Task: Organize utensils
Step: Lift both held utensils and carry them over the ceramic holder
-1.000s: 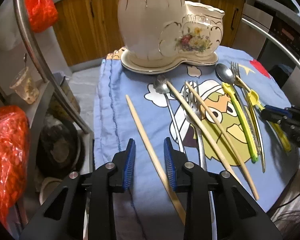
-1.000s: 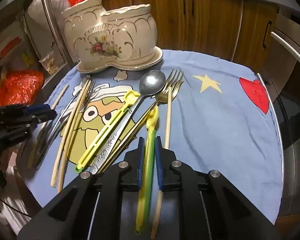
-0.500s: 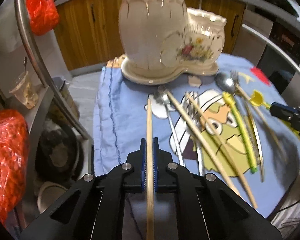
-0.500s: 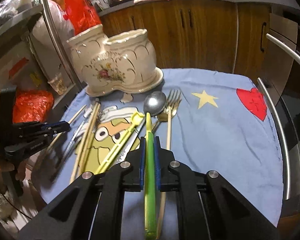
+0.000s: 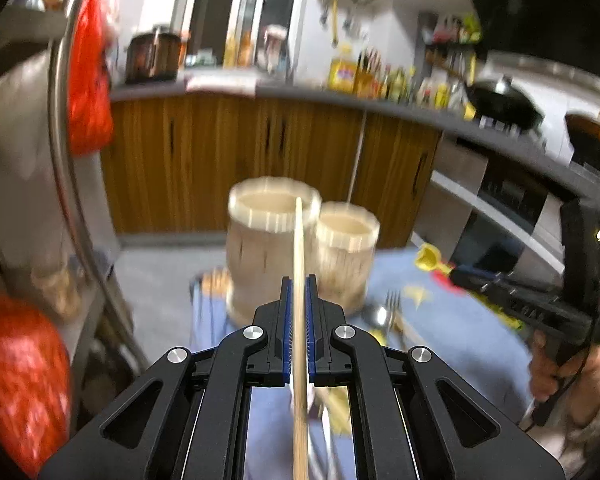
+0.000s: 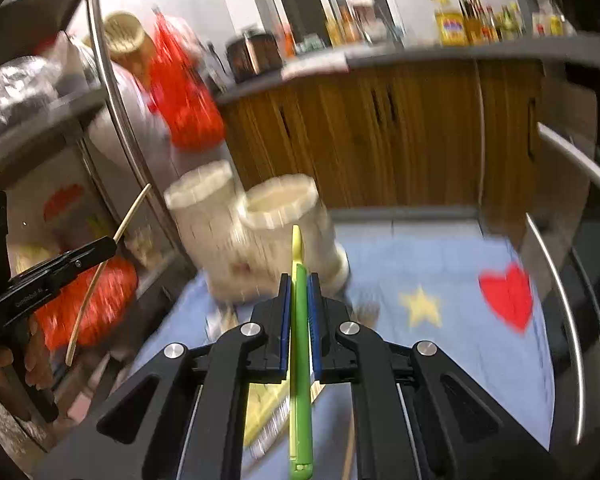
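Left claw [image 5: 299, 312] pinches a light, stiff wooden chopstick [image 5: 299, 248] mid-shaft; right claw [image 6: 300, 312] clamps a slick plastic green utensil [image 6: 300, 360] mid-handle.

A two-cup holder [image 5: 300, 248] is set at the worktop's [image 6: 440, 344] far edge; a fork [image 5: 392, 308] is laid just before it, cabinets [image 5: 228, 160] behind.
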